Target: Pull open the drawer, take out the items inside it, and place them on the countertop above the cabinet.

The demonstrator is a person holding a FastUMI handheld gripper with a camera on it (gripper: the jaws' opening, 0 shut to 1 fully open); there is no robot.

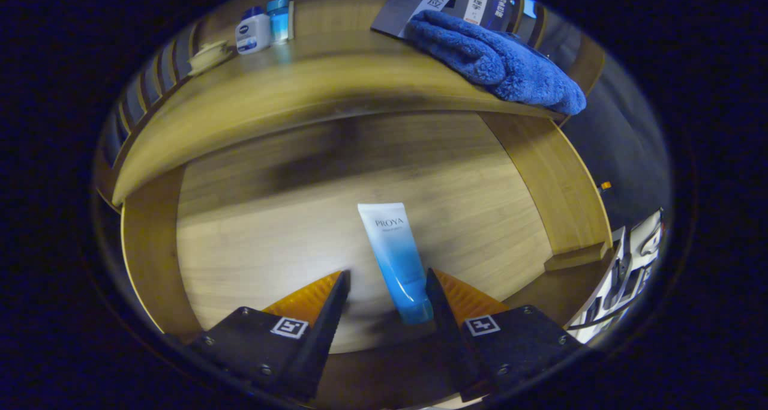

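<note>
You have the pale wooden drawer [252, 242] pulled out already, so the opening step looks done. Its floor lies under your gripper [387, 284], with the drawer's side walls running up either side towards the cabinet.

One item is left inside as far as you can see: a white-to-blue plastic squeeze tube [393, 254], lying flat on the drawer floor with its blue cap end towards you. The cap end sits between the gripper's fingers, closer to the right finger and perhaps just touching it, with a clear gap to the left one. The fingers are spread wide and grip nothing yet.

Above the drawer, the wooden table [336, 80] on top of the cabinet already carries several things: a fluffy blue cloth [498, 59] draped near its front edge, a flat grey and white packet [432, 2] behind it, and further back a small white bottle with a blue cap [253, 30], a clear blue bottle [279, 15] beside it, and a pale shallow dish [209, 56]. Whether any of those came from the drawer you cannot tell.

So you seem to be late in the job: the tube remains to be pinched, lifted out and set on the table, where there is bare wood left of the cloth.
</note>
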